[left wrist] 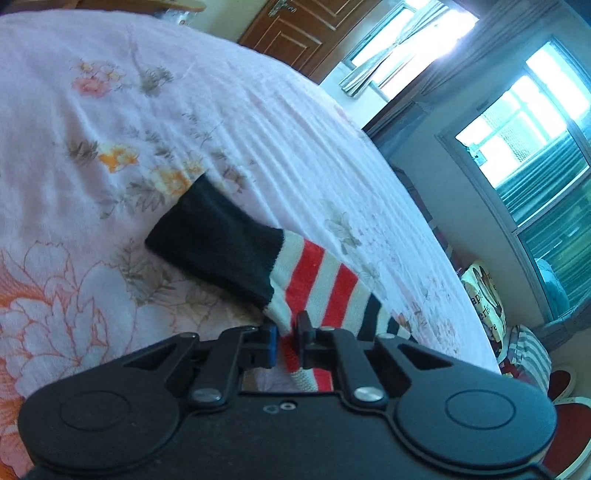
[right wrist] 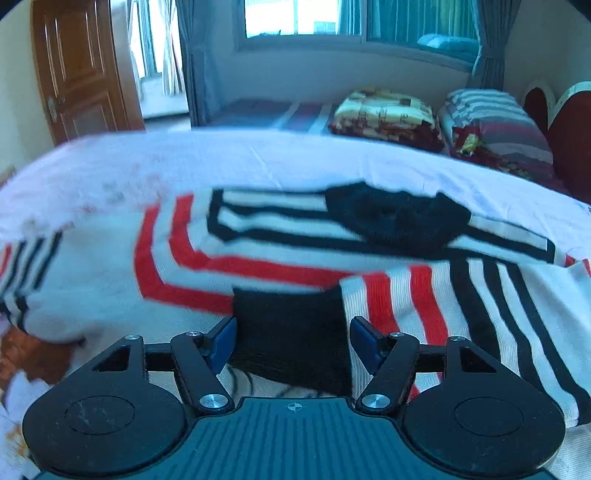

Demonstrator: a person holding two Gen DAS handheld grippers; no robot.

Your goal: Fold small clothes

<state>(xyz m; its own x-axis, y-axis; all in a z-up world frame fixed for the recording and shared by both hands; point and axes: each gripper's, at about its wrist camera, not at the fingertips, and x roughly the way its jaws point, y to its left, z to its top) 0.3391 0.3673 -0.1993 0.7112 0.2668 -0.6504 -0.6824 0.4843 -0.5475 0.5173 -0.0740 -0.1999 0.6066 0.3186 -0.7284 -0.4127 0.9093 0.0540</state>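
Note:
A knitted sweater [right wrist: 280, 266], white with red and black stripes, lies spread on the floral bedsheet [left wrist: 110, 110]. Its black collar [right wrist: 399, 218] is toward the far side in the right wrist view. My left gripper [left wrist: 287, 328] is shut on the red-and-white edge of a sleeve [left wrist: 314, 273], which ends in a black cuff [left wrist: 210, 240] lying flat on the sheet ahead. My right gripper [right wrist: 293, 332] hovers low over another black cuff [right wrist: 291, 314]. Its blue pads [right wrist: 225, 339] stand wide at either side of the unbunched cloth, so it is open.
Beyond the bed's far edge lie a folded patterned blanket [right wrist: 388, 118] and a striped one [right wrist: 495, 118]. A red headboard [right wrist: 569, 136] is at the right. A brown door [right wrist: 81, 74] and curtained windows [right wrist: 303, 18] line the walls.

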